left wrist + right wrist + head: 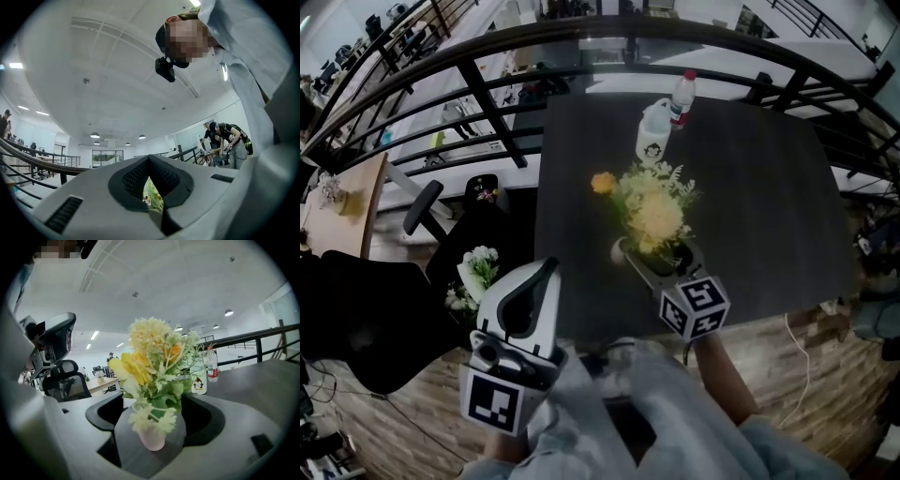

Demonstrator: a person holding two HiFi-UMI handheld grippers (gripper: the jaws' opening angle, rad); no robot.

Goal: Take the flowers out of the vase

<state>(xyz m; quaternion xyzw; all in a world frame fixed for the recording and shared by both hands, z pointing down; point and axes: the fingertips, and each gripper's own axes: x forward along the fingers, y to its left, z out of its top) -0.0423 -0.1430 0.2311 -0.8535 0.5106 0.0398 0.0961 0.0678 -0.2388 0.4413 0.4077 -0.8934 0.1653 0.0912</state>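
Observation:
A small pale pink vase [152, 440] stands near the front of the dark table [769, 187]. It holds a bunch of yellow, orange and cream flowers [653, 211] with green leaves [154, 366]. My right gripper [654, 255] is open, with one jaw on each side of the vase and neither pad touching it. My left gripper [546, 269] hangs off the table's left side. Its jaws are shut on a sprig of white flowers [475, 267], whose green leaves [153, 194] show in the slit between the pads.
A white jug with a penguin print [653, 133] and a water bottle with a red cap [682, 97] stand at the table's far side behind the vase. A black office chair [441, 211] stands to the left, and dark railings [487, 103] run past the table.

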